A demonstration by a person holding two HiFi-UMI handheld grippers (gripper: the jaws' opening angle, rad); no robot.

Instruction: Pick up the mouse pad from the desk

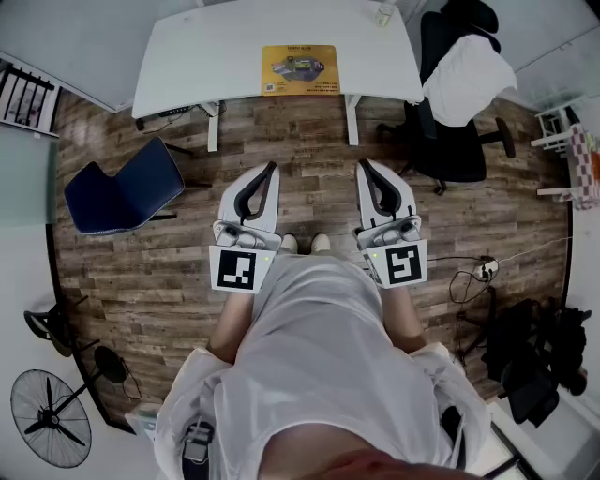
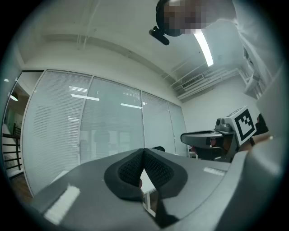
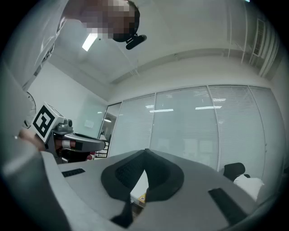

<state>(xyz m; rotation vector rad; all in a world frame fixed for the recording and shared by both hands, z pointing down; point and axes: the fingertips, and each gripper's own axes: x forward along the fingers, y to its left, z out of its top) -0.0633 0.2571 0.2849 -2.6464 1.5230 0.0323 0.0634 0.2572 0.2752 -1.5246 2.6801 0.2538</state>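
The white surface (image 1: 187,56) stands on the wooden floor (image 1: 309,141), at the far side from the person. A black office chair (image 1: 459,141) draped with a white garment (image 1: 464,80) sits at the surface's right end, and a blue chair (image 1: 127,187) stands off its left front corner. Well short of the surface, the left tool (image 1: 273,167) and right tool (image 1: 361,165) are held side by side, each with its jaws together on nothing. The yellow mouse pad (image 1: 298,69) lies flat on the surface by its near edge. A small item (image 1: 383,15), possibly a bottle, sits at the surface's far right corner.
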